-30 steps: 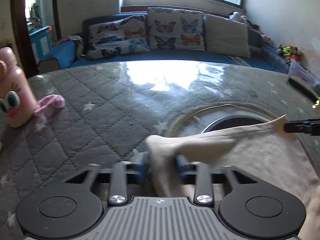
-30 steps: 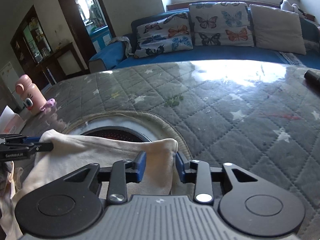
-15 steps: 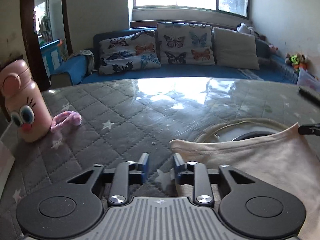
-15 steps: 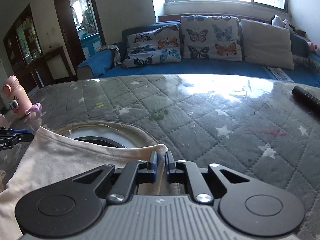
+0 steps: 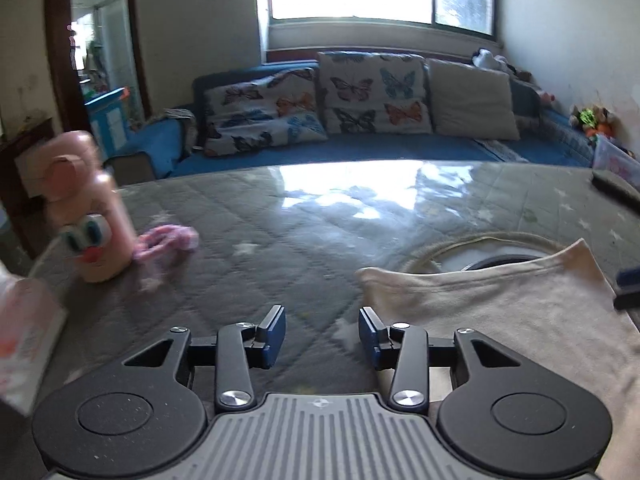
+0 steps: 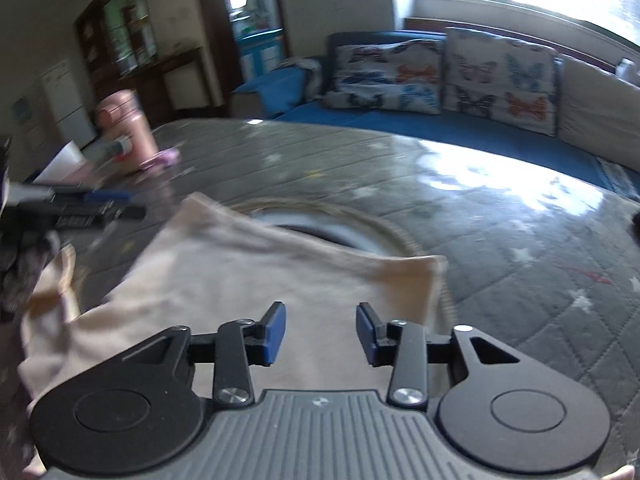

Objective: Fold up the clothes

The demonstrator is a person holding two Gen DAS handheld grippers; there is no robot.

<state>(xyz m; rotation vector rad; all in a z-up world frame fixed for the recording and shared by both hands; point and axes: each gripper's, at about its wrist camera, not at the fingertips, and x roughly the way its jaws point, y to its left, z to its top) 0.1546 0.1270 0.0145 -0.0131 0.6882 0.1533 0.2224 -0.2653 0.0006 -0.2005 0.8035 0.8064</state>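
Left gripper [image 5: 321,332], jaws wide and empty, stood with the cream garment [image 5: 500,312] flat on the grey quilted table [image 5: 248,248] at its 2 o'clock; right gripper [image 6: 320,330], jaws wide and empty, hovered over that garment.

Garment [image 5: 500,312] on table [image 5: 280,220], right of bottle [image 5: 94,216]; sofa [image 5: 360,148] behind table.

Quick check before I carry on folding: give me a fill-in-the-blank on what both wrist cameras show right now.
1. Both the left hand-held gripper and the right hand-held gripper are ____.
2. The cream cotton garment lies on the grey quilted star-patterned ____.
3. The pink cartoon-faced bottle stands beside a pink ____ scrunchie.

Missing words: open; table cover; fuzzy
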